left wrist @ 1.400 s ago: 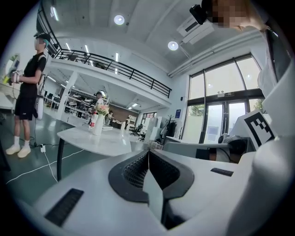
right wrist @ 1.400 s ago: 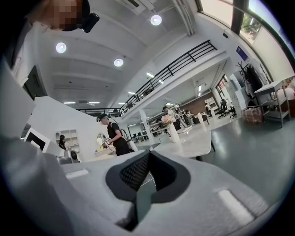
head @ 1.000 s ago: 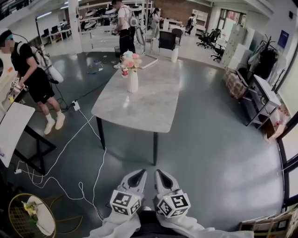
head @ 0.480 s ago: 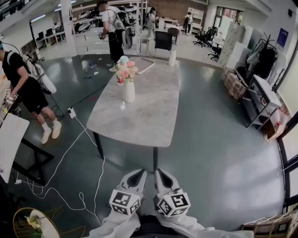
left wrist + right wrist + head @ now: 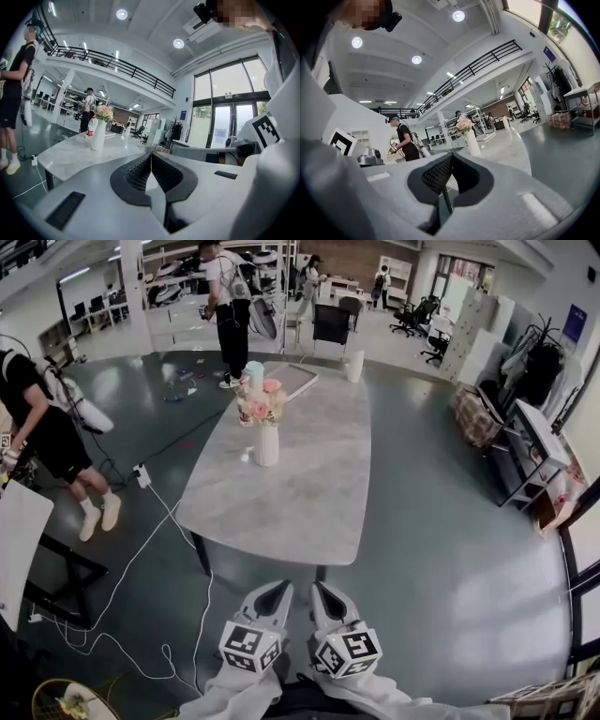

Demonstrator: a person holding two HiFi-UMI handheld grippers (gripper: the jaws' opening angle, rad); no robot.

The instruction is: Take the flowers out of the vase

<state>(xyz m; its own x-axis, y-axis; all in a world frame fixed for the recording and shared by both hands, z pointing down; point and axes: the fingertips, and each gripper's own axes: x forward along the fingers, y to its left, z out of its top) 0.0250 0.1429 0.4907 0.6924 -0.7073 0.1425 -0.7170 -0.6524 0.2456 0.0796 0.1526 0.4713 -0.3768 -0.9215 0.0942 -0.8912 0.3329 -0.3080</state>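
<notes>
Head view, the target: pink flowers sit in a white vase, upright near the left edge of the worktop, in its far half.
Head view, the grippers: left gripper and right gripper are side by side, short of the near edge and well apart from the vase.
Left gripper view, jaws: clenched tight, pads pressed together, nothing between them.
Left gripper view, the target: vase ahead and off to the left, with a bottle just behind it.
Right gripper view, jaws: clenched as well, and empty.
Right gripper view, the target: flowers show just above the jaw tips, far down the worktop.
Step in hand: the approach, by my reading; nothing is lifted yet.
How to do it well: close in by the near left corner and spread both jaws before arriving. One gripper steadies the vase low on its body, the other takes the stems just above the rim and draws straight up.
Watch for: a tall, narrow vase probably tips if the stems drag sideways, and the bottle stands close.
</notes>
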